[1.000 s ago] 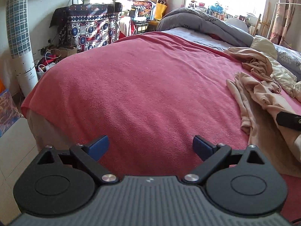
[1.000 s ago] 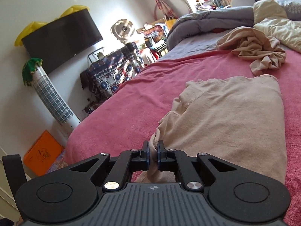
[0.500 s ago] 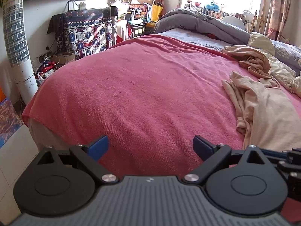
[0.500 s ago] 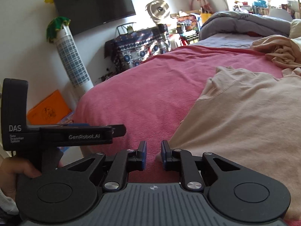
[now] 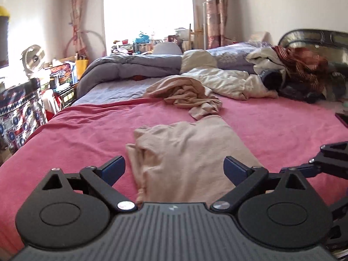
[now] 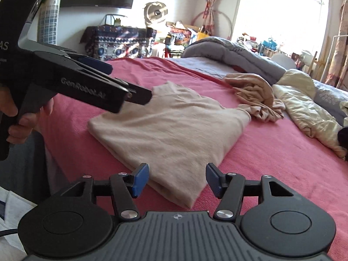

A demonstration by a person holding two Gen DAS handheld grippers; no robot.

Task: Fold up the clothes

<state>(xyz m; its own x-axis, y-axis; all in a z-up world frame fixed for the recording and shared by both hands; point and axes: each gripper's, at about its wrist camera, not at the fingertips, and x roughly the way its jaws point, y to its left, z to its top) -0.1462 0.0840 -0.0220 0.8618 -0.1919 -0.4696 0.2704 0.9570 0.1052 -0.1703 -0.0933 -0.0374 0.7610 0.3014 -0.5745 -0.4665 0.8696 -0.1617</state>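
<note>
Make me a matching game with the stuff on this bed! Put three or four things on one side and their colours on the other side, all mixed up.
Things:
1. blanket covering the bed
2. folded garment lying flat in front
3. quilt heaped at the far side
4. pads on the right hand-held gripper

Colours:
A. blue
B. beige
C. pink
D. grey

Pairs: 1-C, 2-B, 3-D, 4-A
</note>
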